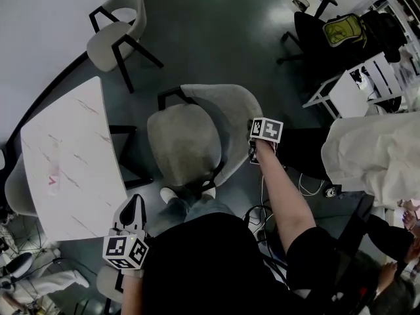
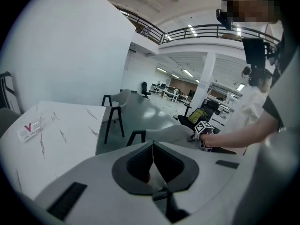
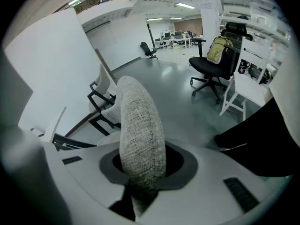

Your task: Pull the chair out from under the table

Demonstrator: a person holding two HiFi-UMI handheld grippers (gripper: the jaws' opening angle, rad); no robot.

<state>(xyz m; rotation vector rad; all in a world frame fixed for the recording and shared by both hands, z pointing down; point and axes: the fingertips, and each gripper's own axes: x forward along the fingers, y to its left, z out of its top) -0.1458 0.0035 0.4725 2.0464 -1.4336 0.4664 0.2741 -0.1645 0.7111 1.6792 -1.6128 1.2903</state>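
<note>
At the far left of the head view stands the white marbled bench (image 1: 65, 156), with a small card (image 1: 52, 179) bearing a red mark lying flat on its top. A pale chair (image 1: 14, 190) peeks out from behind its left edge, and a second grey chair (image 1: 118, 35) on black legs sits well apart near the upper wall.

The left tongs (image 1: 134, 202) hover just off the bench's near right corner, pointing forward and down. In the left gripper view their dark pads meet in a single line with nothing between them – closed and empty.

Next comes the task's thing, the grey fabric chair (image 1: 187, 140). It stands to the right of the bench with its seat facing that way; the seat is not under the top, and a strip of dark floor shows between its front edge and the bench side. A shoe (image 1: 169, 194) of the person rests on the floor by the seat's near edge.

The right tongs (image 1: 253, 151) sit on the right-hand rim of the curved backrest, the forearm reaching out to them. The right gripper view shows the woven backrest edge rising up between both pads – clamped on the chair.

Farther right, a black office chair (image 1: 315, 35) carries a yellow-green backpack (image 1: 344, 29), and a white cloth (image 1: 374, 156) covers something at the frame edge
</note>
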